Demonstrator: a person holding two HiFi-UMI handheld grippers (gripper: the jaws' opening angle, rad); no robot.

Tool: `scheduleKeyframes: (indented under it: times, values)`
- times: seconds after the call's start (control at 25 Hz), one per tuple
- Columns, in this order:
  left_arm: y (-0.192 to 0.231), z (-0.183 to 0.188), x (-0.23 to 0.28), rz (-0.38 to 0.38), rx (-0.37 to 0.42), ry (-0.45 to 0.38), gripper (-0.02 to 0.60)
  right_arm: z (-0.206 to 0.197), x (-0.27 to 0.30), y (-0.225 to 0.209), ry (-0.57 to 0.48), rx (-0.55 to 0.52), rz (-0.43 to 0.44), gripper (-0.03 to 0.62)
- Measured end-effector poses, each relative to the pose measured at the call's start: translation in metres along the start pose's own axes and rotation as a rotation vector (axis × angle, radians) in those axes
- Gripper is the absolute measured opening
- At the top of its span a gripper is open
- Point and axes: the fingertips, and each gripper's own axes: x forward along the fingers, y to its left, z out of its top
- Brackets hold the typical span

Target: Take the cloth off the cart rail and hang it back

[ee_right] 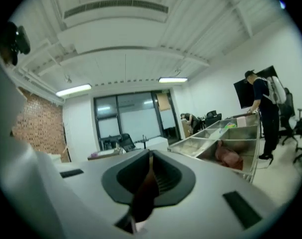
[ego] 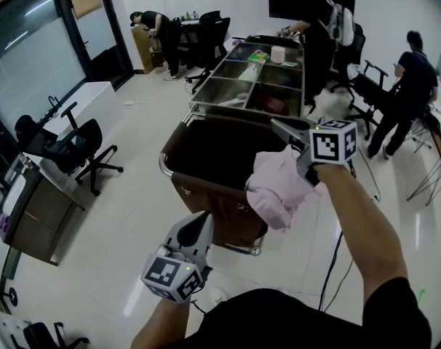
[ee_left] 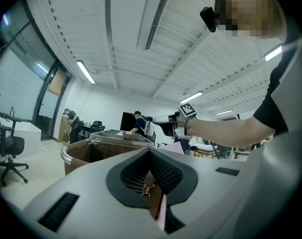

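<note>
The pink cloth [ego: 279,187] hangs bunched at the near right corner of the brown cart bag, whose chrome rail [ego: 164,167] runs around its rim. My right gripper [ego: 277,126] hovers just above the cloth and points over the bag. Its jaws are shut, and no cloth shows between the pads [ee_right: 150,156]. Whether the gripper's underside touches the cloth I cannot tell. My left gripper [ego: 204,222] is at the cart's near side, level and shut on nothing [ee_left: 150,153]. In the left gripper view, the cloth [ee_left: 173,146] sits under the right gripper [ee_left: 167,118].
Steel trays [ego: 231,91] join the cart's far end, one holding a reddish bundle [ee_right: 228,157]. People stand at the back [ego: 319,31] and right [ego: 406,97]. An office chair [ego: 86,147] and desk stand left. A cable [ego: 335,257] runs across the floor by my right side.
</note>
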Motion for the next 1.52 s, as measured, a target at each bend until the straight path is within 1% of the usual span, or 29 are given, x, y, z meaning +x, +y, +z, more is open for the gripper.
scheduleKeyframes:
  times: [0.08, 0.24, 0.36, 0.48, 0.56, 0.68, 0.88, 1.04, 1.16, 1.28, 1.4, 1.44, 1.52]
  values:
    - [-0.004, 0.001, 0.003, -0.006, 0.005, 0.002, 0.0, 0.015, -0.025, 0.011, -0.111, 0.051, -0.003, 0.006]
    - [-0.016, 0.006, 0.011, -0.029, 0.02, -0.001, 0.0, 0.029, -0.076, 0.024, -0.253, 0.094, -0.034, 0.006]
    - [-0.025, 0.011, 0.013, -0.038, 0.039, -0.022, 0.0, 0.03, -0.115, 0.042, -0.331, 0.068, -0.038, 0.008]
    - [-0.035, 0.01, 0.017, -0.061, 0.053, -0.014, 0.0, 0.011, -0.145, 0.055, -0.356, 0.02, -0.055, 0.008]
    - [-0.041, 0.007, 0.021, -0.079, 0.049, -0.001, 0.0, -0.009, -0.162, 0.059, -0.356, 0.019, -0.089, 0.008]
    - [-0.046, 0.005, 0.023, -0.094, 0.052, 0.003, 0.0, -0.039, -0.181, 0.068, -0.343, 0.049, -0.12, 0.008]
    - [-0.049, 0.001, 0.028, -0.113, 0.037, 0.016, 0.0, -0.088, -0.189, 0.081, -0.268, 0.077, -0.138, 0.007]
    - [-0.044, -0.008, 0.03, -0.1, 0.024, 0.025, 0.0, -0.132, -0.188, 0.076, -0.205, 0.126, -0.168, 0.007]
    - [-0.044, -0.018, 0.03, -0.096, 0.011, 0.04, 0.0, -0.161, -0.186, 0.074, -0.145, 0.133, -0.191, 0.006]
    - [-0.048, -0.022, 0.029, -0.092, 0.038, 0.046, 0.0, -0.172, -0.189, 0.073, -0.121, 0.116, -0.206, 0.006]
    - [-0.052, -0.023, 0.028, -0.088, 0.108, 0.055, 0.0, -0.171, -0.188, 0.071, -0.111, 0.094, -0.207, 0.006]
    - [-0.054, -0.023, 0.028, -0.094, 0.117, 0.059, 0.0, -0.17, -0.189, 0.071, -0.11, 0.09, -0.207, 0.006]
    - [-0.056, -0.023, 0.028, -0.1, 0.105, 0.059, 0.0, -0.167, -0.19, 0.071, -0.11, 0.085, -0.209, 0.006]
